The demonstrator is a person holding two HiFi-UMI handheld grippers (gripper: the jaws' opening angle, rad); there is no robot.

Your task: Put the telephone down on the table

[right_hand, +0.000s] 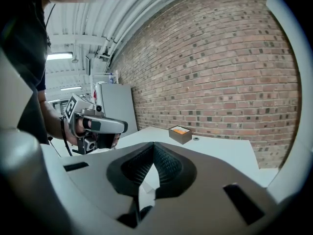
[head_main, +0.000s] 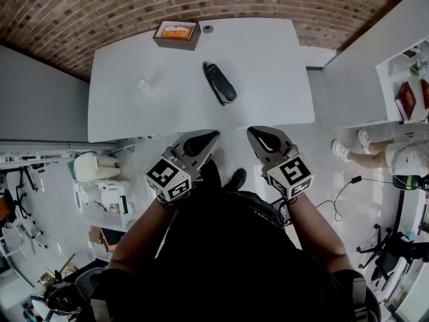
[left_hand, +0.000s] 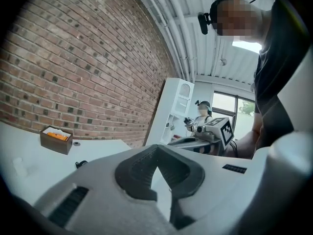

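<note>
The left claw (left_hand: 156, 155) hides most of the telephone (left_hand: 80, 164) in its own view, and a pale speck (head_main: 141, 83) on the surface (head_main: 268, 79) is too small to tell.

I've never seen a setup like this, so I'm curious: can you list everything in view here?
table: one, white, before the brick wall
telephone: one, black, lying mid-table
box: one, brown with orange contents, table's far edge
disc: one, small, grey, right of the box
wall: one, red-brown brick, behind the table
left gripper: one, grey, shut, empty, by the table's near edge
right gripper: one, grey, shut, empty, beside it
</note>
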